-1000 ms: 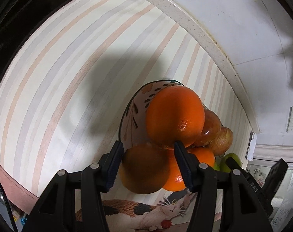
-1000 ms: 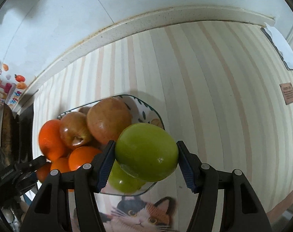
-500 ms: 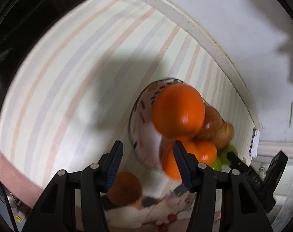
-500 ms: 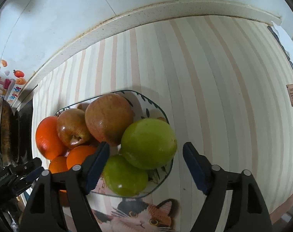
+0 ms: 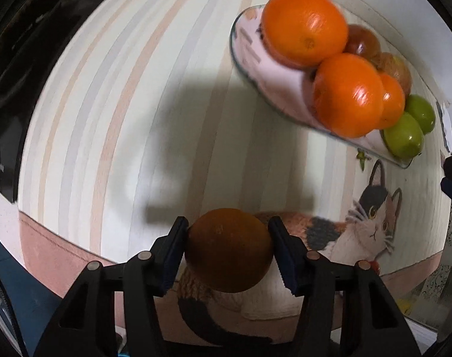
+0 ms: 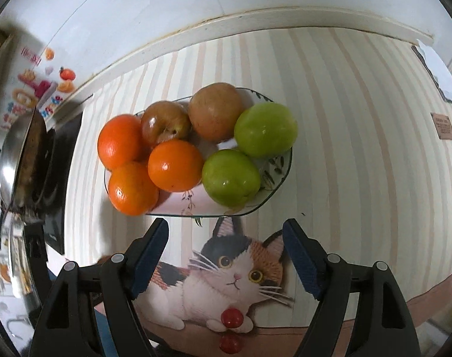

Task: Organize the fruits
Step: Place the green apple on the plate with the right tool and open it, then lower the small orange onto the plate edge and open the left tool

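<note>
The left tool (image 5: 227, 248) is clamped on a shadowed orange (image 5: 229, 250), both blue pads pressed to its sides, and carries it above the cat-print mat (image 5: 372, 223) at the near edge of the striped desk (image 5: 113, 95). The plate (image 5: 270, 89) lies to the far right of that tool in its own view, well apart from the held fruit, so the orange sits outside the dish.

The right tool (image 6: 226, 261) is empty, jaws spread wide with only the cat picture showing between them; those jaws have just been opening, and nothing lies between the pads. Straight ahead of it, just beyond the fingertips, is the plate (image 6: 273, 196): three oranges (image 6: 175, 165) grouped on its left, two brownish-red apples (image 6: 166, 126) at the far side, two green apples (image 6: 230, 177) on the right. The near green apple lies closest to this tool, slightly right of its centre line.

What the coming move turns on, as I read it, is the gap between the held orange and the dish. The left hand is the one bearing fruit; the right hand is nearer the plate. The fruits are round, so no long axis matters. Whether the held orange touches the mat is unclear, since shadow hides its underside.
</note>
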Demonstrator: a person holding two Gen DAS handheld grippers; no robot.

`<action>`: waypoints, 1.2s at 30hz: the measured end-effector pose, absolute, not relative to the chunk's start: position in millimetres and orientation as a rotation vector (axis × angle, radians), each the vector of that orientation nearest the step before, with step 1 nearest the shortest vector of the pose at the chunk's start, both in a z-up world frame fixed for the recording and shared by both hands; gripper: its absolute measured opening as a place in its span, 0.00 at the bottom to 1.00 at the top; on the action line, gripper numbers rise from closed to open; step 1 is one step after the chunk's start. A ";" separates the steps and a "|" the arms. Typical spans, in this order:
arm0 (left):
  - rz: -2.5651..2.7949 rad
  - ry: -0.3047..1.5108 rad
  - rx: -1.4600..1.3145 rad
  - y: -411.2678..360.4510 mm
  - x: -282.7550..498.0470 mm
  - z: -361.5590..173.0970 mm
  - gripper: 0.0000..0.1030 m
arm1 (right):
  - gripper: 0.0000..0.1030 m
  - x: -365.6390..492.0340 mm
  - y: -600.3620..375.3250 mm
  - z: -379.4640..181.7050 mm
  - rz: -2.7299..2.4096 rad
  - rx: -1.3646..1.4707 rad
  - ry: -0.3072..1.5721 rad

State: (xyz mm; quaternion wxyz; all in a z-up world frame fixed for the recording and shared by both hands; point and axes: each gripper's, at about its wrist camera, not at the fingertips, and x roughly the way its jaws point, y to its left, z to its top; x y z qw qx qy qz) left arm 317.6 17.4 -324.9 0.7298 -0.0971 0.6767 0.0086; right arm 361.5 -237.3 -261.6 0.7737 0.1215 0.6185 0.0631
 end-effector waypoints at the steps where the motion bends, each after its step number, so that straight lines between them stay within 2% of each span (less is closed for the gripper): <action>1: 0.011 1.469 -0.233 16.8 321.1 -317.6 0.51 | 0.79 361.6 -237.2 -262.2 0.135 0.259 1.339; 6: -0.026 1.354 -0.433 26.6 361.3 -281.5 0.51 | 0.79 372.5 -242.1 -264.9 0.117 0.298 1.332; 12: -0.018 1.325 -0.623 39.7 397.0 -296.4 0.52 | 0.79 386.1 -246.4 -258.6 0.096 0.316 1.301; 18: -0.006 1.276 -0.658 43.5 397.4 -304.3 0.53 | 0.79 391.7 -251.8 -246.4 0.091 0.296 1.274; 23: -0.013 1.250 -0.655 35.1 398.1 -306.1 0.57 | 0.79 393.2 -253.5 -248.2 0.091 0.294 1.279; 36: 0.013 1.278 -0.653 37.8 400.0 -306.8 0.66 | 0.79 390.4 -258.5 -251.3 0.095 0.322 1.274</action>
